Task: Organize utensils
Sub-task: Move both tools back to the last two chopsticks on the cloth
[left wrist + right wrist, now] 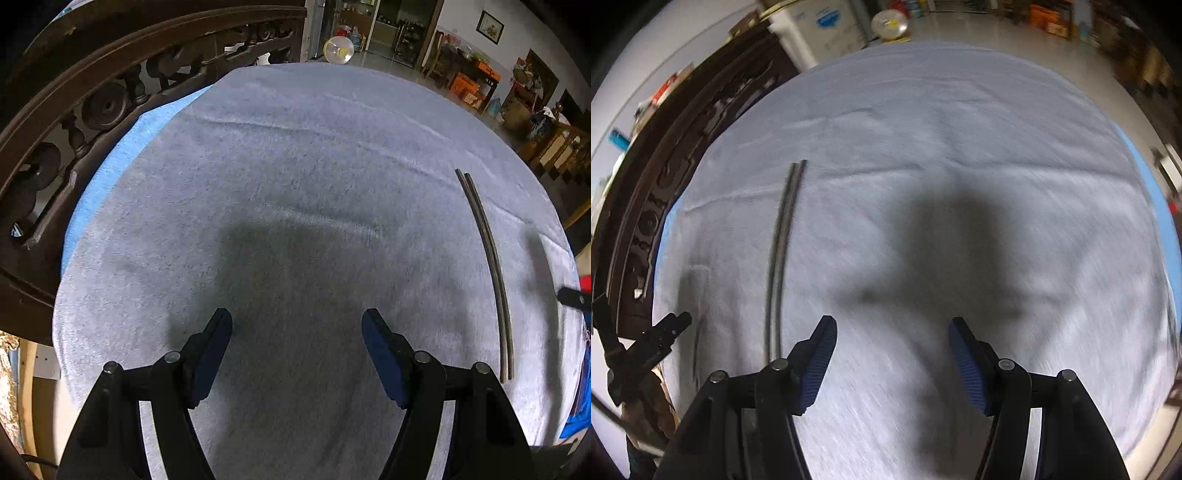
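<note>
On the grey cloth covering the surface lies a pair of dark chopsticks, side by side and touching along their length, flat on the fabric. In the left wrist view they run along the right side, well apart from the left gripper; in the right wrist view the same chopsticks sit just left of the right gripper, their near ends passing behind its left finger, so that end is hidden. Both grippers' jaws stand wide apart with only bare cloth between the blue pads, nothing held. No writing is readable: a white box with blue print beyond the far edge is too blurred to make out. The right wrist view is smeared throughout. A carved dark wooden bench back curves along the left edge of the surface, close against it; a blue under-layer peeks out there. The far and right edges drop to open floor. Mid-cloth is open, marked only by gripper shadows and shallow creases.
</note>
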### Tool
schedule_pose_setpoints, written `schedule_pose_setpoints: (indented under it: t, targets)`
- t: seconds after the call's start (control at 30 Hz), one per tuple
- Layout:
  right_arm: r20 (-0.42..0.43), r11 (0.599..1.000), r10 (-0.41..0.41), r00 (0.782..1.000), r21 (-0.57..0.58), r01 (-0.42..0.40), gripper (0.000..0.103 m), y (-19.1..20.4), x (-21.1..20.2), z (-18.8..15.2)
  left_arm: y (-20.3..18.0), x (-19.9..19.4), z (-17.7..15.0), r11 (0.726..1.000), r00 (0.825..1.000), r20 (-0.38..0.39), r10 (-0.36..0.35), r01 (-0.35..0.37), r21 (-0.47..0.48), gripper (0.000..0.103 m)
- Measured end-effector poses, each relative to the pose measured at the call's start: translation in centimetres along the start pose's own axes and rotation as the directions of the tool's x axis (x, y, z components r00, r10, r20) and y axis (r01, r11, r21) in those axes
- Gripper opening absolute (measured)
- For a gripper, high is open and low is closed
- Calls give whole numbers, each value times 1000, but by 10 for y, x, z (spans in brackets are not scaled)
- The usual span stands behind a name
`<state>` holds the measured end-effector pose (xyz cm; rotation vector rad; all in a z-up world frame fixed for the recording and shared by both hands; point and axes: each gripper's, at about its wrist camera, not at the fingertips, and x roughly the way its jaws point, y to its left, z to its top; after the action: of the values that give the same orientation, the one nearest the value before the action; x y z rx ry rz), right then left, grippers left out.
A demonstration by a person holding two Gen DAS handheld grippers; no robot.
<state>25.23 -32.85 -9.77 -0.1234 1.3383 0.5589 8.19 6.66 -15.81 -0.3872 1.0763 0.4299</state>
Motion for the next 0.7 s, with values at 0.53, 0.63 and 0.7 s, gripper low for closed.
schedule_pose_setpoints:
  t: [0.53,0.63,0.7]
  targets:
    - [-114,985,-58,992,-170,38,60,80,63,55,-7,14,7,999,999,23,29,-30,39,74]
    - [-128,986,-72,989,-156,51,54,79,65,59,-10,14,6,998,999,27,33,-34,49,74]
    - [-138,986,-83,987,-154,62,53,82,66,61,-12,15,7,997,999,26,38,-40,60,75]
